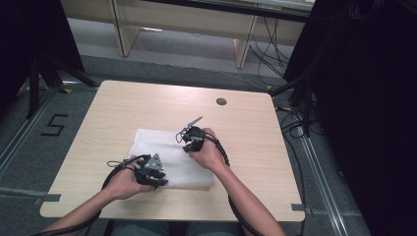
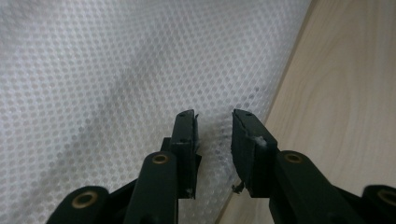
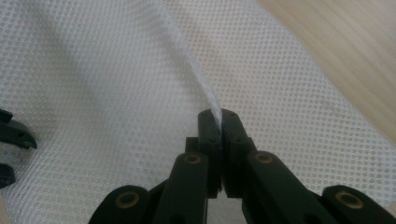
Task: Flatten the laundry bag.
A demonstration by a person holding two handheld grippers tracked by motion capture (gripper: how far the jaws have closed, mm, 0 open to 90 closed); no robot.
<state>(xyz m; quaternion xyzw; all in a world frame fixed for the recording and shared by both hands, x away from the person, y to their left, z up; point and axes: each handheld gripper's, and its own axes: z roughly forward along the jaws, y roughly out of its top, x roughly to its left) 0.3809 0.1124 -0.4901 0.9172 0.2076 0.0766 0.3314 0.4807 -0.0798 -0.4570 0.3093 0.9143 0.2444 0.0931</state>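
My right gripper [image 3: 219,116] has its two jaws pinched together on a raised fold of the white mesh cloth [image 3: 116,84], the ridge of fabric running up and away from the tips in the right gripper view. My left gripper [image 2: 214,120] has its jaws apart with a gap between them, nothing in them, tips hovering right at the cloth's edge [image 2: 116,84] where it meets the bare wood; I cannot tell if the tips touch the fabric. Count: two grippers, one cloth, one table. High view shows what the close ones don't: the cloth [image 1: 172,162] lies mostly flat near the middle of the light wooden table [image 1: 123,103], my left gripper [image 1: 156,178] at the cloth's near-left part, my right gripper [image 1: 189,137] at its far-right part, a cable looping off each, and a small dark round grommet [image 1: 221,101] in the tabletop well beyond the cloth. The gripper views give the mesh weave, tiny holes all over, which the high view blurs to plain white. The right gripper view also catches bits of the other gripper [image 3: 11,140] at its left edge. No containers in sight. Floor [image 1: 54,125] left of the table has a marked "5".
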